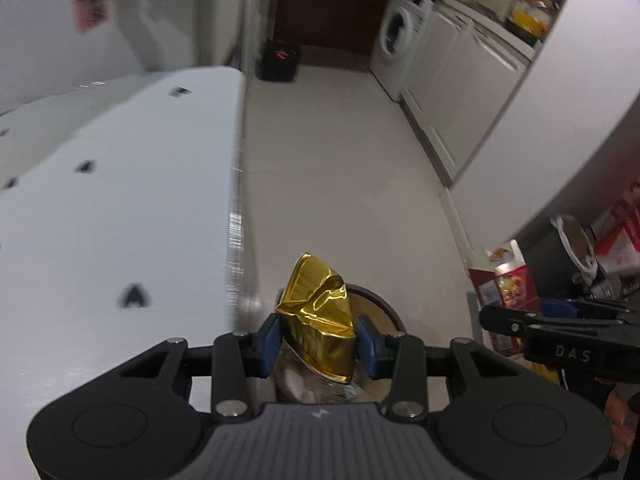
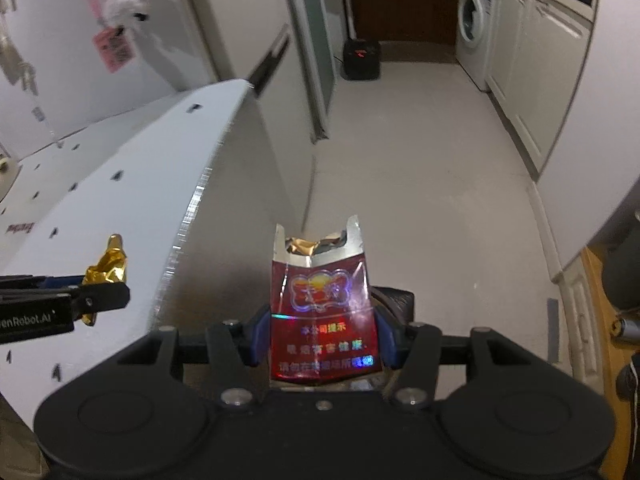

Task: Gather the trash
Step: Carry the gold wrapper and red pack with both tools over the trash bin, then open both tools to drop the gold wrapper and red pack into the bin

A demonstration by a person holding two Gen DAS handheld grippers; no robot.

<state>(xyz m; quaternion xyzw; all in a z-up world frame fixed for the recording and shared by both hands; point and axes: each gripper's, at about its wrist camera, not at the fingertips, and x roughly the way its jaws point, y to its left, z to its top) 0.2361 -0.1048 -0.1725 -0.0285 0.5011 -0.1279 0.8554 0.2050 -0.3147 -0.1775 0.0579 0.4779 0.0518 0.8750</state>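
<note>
In the left wrist view my left gripper [image 1: 316,340] is shut on a crumpled gold foil wrapper [image 1: 320,312], which sticks up between the blue pads. It hangs just past the white table's edge [image 1: 236,216], above the floor. At the right of that view my right gripper [image 1: 496,318] carries a red pack [image 1: 512,288]. In the right wrist view the right gripper [image 2: 322,338] is shut on that red cigarette pack [image 2: 324,300], whose top is torn open. The left gripper [image 2: 108,296] with the gold foil [image 2: 106,266] shows at the left, over the table.
A white table [image 2: 120,200] fills the left side. A round brown-rimmed object [image 1: 382,306] sits below the left gripper. A pale floor [image 1: 340,160] runs back to a black heater [image 2: 362,60], a washing machine [image 2: 474,20] and white cabinets [image 2: 532,60].
</note>
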